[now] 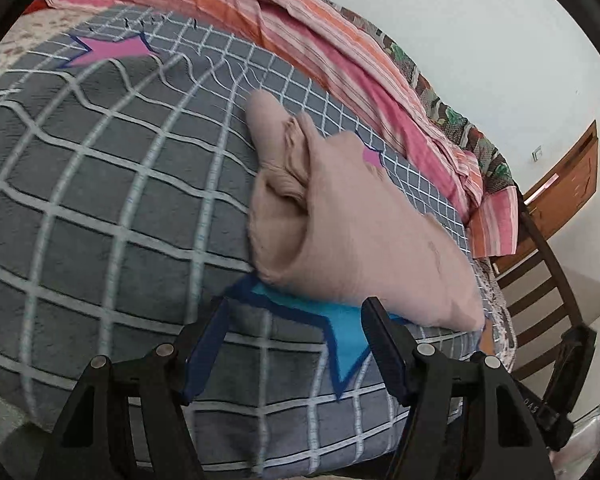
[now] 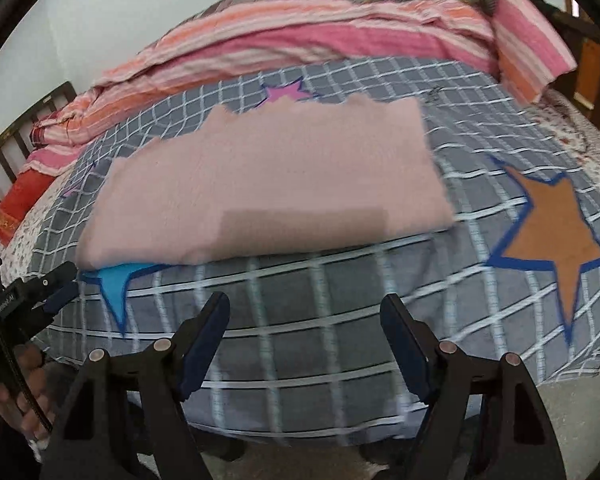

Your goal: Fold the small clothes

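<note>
Hovering both grippers, left [image 1: 296, 344] and right [image 2: 304, 344], jaws wide and empty, near the pink garment [image 2: 268, 188] lying on the checked blanket [image 2: 340, 320] on the bed; it looks already folded, though blur obscures its edges.

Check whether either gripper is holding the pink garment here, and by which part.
Nothing is held. The left gripper and right gripper both stand open, short of the pink garment, which lies on the grey checked blanket.

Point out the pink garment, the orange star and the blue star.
pink garment [image 2: 268, 184], right wrist view, middle of the cloth.
orange star [image 2: 552, 232], right wrist view, its centre.
blue star [image 1: 344, 320], left wrist view, its light blue inside.
</note>
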